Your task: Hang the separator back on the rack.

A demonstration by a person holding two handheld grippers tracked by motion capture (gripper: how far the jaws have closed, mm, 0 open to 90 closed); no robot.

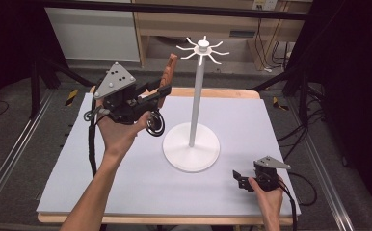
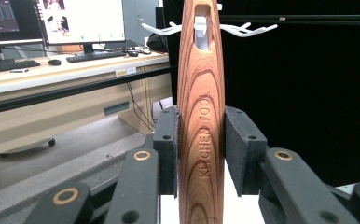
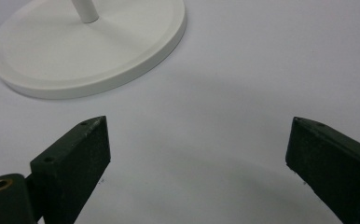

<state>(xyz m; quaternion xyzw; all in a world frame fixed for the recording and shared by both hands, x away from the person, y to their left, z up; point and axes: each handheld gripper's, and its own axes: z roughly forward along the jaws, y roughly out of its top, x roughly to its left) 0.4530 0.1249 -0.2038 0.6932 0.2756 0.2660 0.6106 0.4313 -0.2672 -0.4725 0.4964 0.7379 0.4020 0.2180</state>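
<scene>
My left gripper is lifted over the table's back left, shut on a wooden kitchen tool handle that points up and away. In the left gripper view both pads press the sides of the handle, which is engraved and has a slot near its top. Dark wire loops hang below the hand; I cannot tell if they belong to the tool. A white stand with a ring of hooks rises mid-table on a round base. Those hooks show behind the slot. My right gripper rests open near the front right.
A pale mat covers the wooden table. The right gripper view has bare mat between its wide jaws and the stand's base just ahead. A desk with monitors stands beyond the table. Black frame bars run overhead.
</scene>
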